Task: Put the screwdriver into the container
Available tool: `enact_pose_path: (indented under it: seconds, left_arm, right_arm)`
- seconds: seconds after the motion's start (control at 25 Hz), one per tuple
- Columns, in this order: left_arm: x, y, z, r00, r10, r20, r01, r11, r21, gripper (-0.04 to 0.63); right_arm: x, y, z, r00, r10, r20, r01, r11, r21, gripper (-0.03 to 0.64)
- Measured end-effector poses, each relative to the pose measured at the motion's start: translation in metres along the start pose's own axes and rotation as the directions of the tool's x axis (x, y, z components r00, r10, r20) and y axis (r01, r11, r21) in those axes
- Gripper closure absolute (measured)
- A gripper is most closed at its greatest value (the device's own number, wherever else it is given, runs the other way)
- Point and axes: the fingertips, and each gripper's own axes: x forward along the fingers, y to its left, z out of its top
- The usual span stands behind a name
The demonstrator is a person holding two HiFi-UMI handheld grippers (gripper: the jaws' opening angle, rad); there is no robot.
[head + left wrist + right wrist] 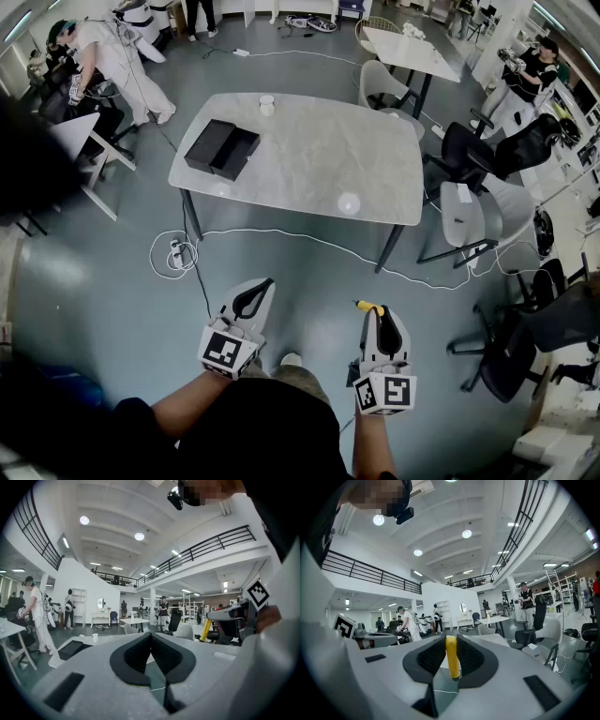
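My right gripper [377, 313] is shut on a yellow-handled screwdriver [367, 306], whose handle stands upright between the pads [451, 656] and sticks out past the fingertips. My left gripper [266, 283] is shut, its jaw tips meeting with nothing between them [151, 635]. Both are held level over the floor, well short of the table. The container is a black open box [221, 148] on the left part of the grey marble table [319, 159]; the left gripper view shows this black box [74, 648] low at the left. The screwdriver [206, 629] also shows there, at the right.
A white cup [267, 104] stands at the table's far edge. A white cable [281, 234] and power strip [175, 253] lie on the floor in front of the table. Office chairs [469, 155] stand at the right. Other people work at the back left and right.
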Motion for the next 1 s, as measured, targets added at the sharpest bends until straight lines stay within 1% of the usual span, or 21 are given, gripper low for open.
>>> enact_pose_path:
  seconds: [0.16,0.24,0.32,0.44,0.68,0.8,0.92,1.0]
  left_arm:
    - [-0.011,0.000,0.005,1.000,0.006,0.025,-0.005,1.000,-0.003,0.580]
    - [-0.017,0.002,0.006,1.000,0.006,0.030,-0.006,1.000,-0.011,0.580]
    - [-0.024,0.007,0.006,0.999,0.014,0.032,-0.014,1.000,-0.004,0.580]
    - [-0.036,0.020,0.008,0.998,0.051,0.040,-0.051,0.999,0.013,0.579]
    - [-0.056,0.048,0.004,0.990,0.128,0.052,-0.127,0.992,-0.011,0.579]
    - [-0.062,0.071,-0.001,0.988,0.144,0.053,-0.144,0.990,-0.001,0.580]
    - [-0.062,0.107,-0.003,0.985,0.163,0.059,-0.161,0.986,-0.039,0.580]
    - [-0.062,0.140,-0.005,0.984,0.169,0.060,-0.166,0.985,-0.055,0.579]
  right_arm:
    - [-0.006,0.014,-0.003,0.999,0.038,-0.007,-0.038,0.999,0.016,0.546]
    - [-0.004,0.021,0.001,0.998,0.064,0.008,-0.064,0.998,0.022,0.546]
    - [-0.003,0.029,0.006,0.996,0.080,0.029,-0.081,0.997,0.018,0.546]
    - [-0.002,0.042,0.009,0.994,0.103,0.030,-0.104,0.995,0.009,0.546]
    - [0.017,0.078,0.001,0.979,0.205,-0.023,-0.205,0.979,-0.013,0.546]
    - [0.039,0.105,0.000,0.968,0.249,-0.025,-0.249,0.968,-0.018,0.546]
    - [0.073,0.137,-0.002,0.960,0.277,-0.039,-0.279,0.960,-0.036,0.546]
    - [0.102,0.161,-0.007,0.955,0.293,-0.056,-0.295,0.955,-0.041,0.546]
